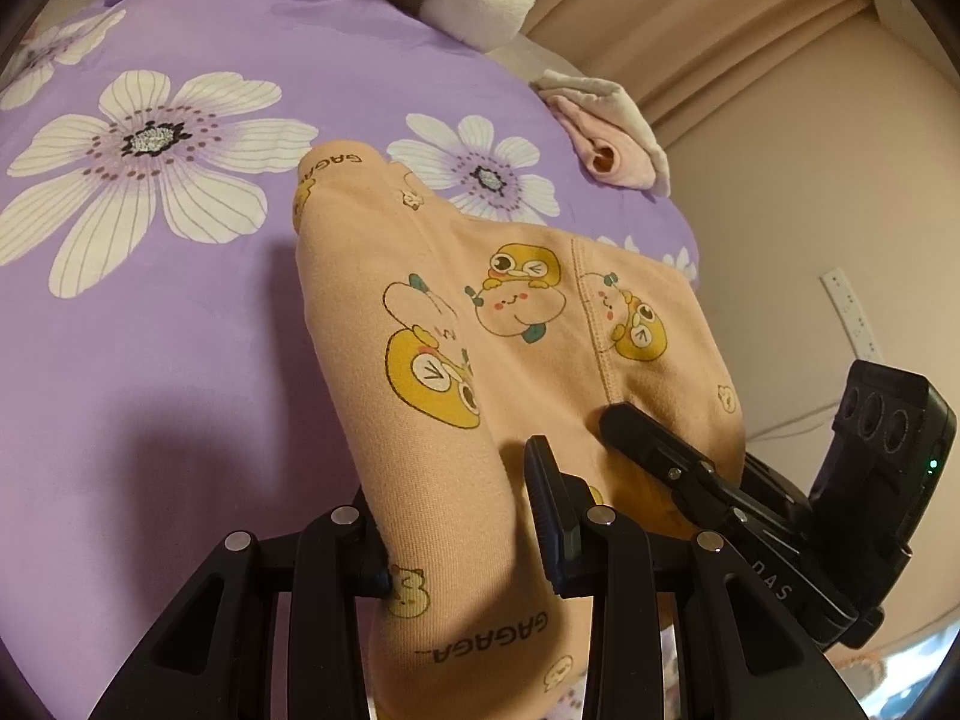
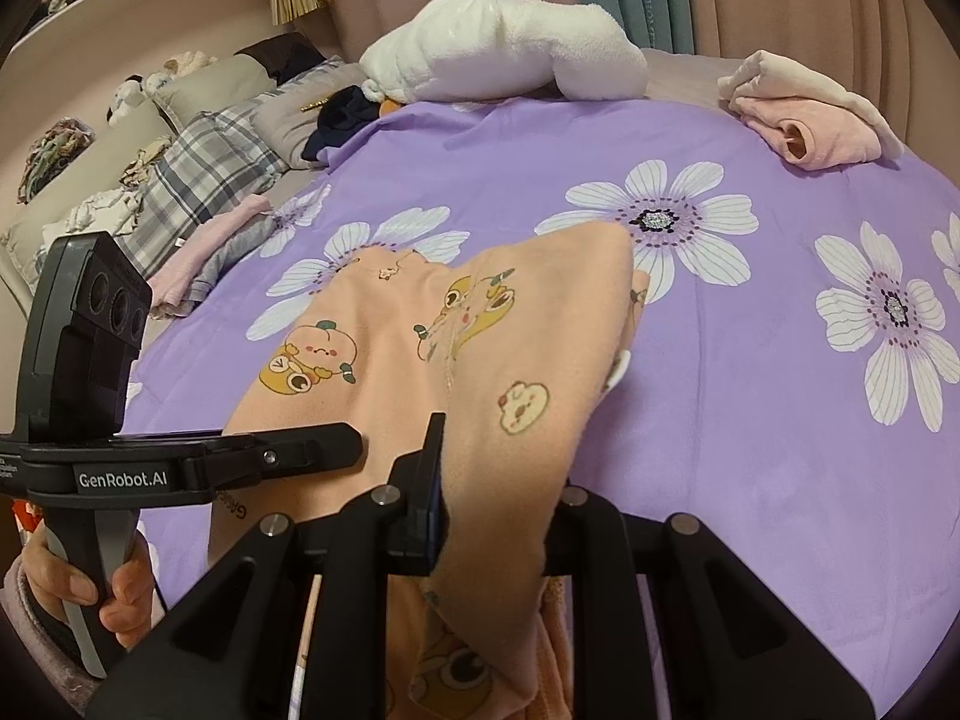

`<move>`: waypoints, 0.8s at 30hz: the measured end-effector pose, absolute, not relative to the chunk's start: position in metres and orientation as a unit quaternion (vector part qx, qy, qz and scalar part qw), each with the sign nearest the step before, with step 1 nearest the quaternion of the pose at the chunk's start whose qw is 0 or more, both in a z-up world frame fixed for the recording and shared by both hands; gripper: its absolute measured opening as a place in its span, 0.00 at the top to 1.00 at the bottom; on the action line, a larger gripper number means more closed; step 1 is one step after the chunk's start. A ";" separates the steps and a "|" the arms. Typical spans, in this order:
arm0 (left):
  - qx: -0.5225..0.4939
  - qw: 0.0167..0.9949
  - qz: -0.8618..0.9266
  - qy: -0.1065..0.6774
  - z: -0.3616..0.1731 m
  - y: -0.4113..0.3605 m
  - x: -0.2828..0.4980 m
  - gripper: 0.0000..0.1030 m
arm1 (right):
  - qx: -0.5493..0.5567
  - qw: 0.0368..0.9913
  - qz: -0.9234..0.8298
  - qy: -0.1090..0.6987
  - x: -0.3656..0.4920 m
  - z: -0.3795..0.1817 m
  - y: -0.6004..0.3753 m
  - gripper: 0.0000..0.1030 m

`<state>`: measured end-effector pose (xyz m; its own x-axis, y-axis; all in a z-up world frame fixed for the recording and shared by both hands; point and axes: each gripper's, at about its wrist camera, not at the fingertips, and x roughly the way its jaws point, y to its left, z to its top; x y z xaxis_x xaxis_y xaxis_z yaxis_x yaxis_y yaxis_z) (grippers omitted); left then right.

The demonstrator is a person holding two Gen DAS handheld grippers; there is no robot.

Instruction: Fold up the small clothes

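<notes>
While angled downward, both grippers [image 1: 462,516] [image 2: 498,516] clamped on peach garment [image 1: 480,330] over bedspread [image 1: 180,300].

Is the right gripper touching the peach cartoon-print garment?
Touching. In the right wrist view, the right gripper has the peach cartoon-print garment pinched between its fingers, with cloth draped over both.
</notes>
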<state>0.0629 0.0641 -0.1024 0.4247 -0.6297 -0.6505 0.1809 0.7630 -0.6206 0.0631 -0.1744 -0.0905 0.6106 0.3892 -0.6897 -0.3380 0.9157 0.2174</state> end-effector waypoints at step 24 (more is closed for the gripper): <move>-0.222 0.796 -0.224 0.517 -0.138 0.060 0.087 0.68 | 0.031 0.880 0.192 0.433 0.092 -0.127 -0.171 0.81</move>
